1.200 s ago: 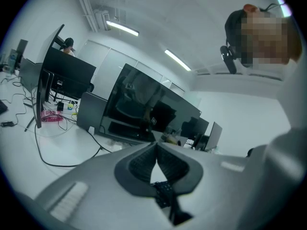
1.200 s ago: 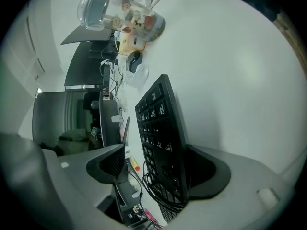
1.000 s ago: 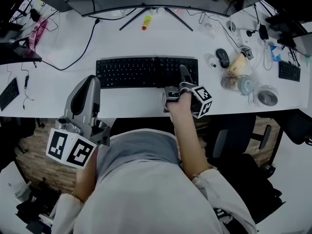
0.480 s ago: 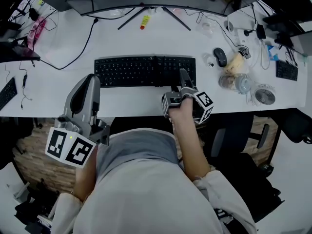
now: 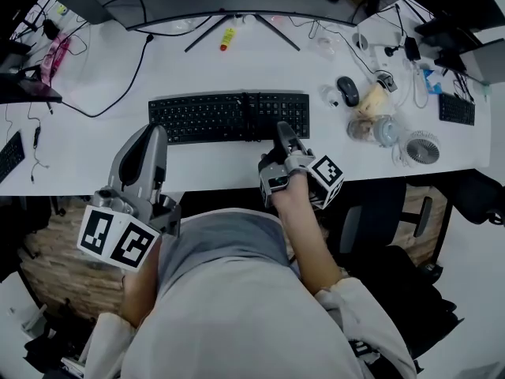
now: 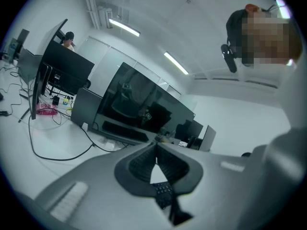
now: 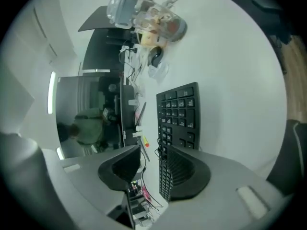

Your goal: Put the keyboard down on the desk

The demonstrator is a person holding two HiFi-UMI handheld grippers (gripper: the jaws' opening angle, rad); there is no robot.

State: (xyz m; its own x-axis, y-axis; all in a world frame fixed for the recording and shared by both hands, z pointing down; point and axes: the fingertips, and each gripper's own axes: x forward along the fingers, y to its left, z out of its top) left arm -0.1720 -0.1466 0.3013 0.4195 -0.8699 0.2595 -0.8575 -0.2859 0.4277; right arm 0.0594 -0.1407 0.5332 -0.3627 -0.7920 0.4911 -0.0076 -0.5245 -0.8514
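Observation:
The black keyboard lies flat on the white desk, square to the front edge. My right gripper hovers just over the keyboard's front right part, apart from it. Its jaws have just been closing and stand open with a gap and nothing between them. In the right gripper view the keyboard shows beyond the right gripper. My left gripper hangs over the desk's front edge, left of the keyboard's near corner. In the left gripper view the left gripper is shut on nothing, tips touching, with keyboard keys seen below.
A mouse, clear cups and a small fan crowd the desk's right side. A monitor stand, a yellow marker and a black cable lie behind the keyboard. Another keyboard sits far right.
My right gripper has lifted off the keyboard's right front and drawn slightly back, and its jaws have narrowed. The keyboard stays on the desk. The left gripper has hardly moved.

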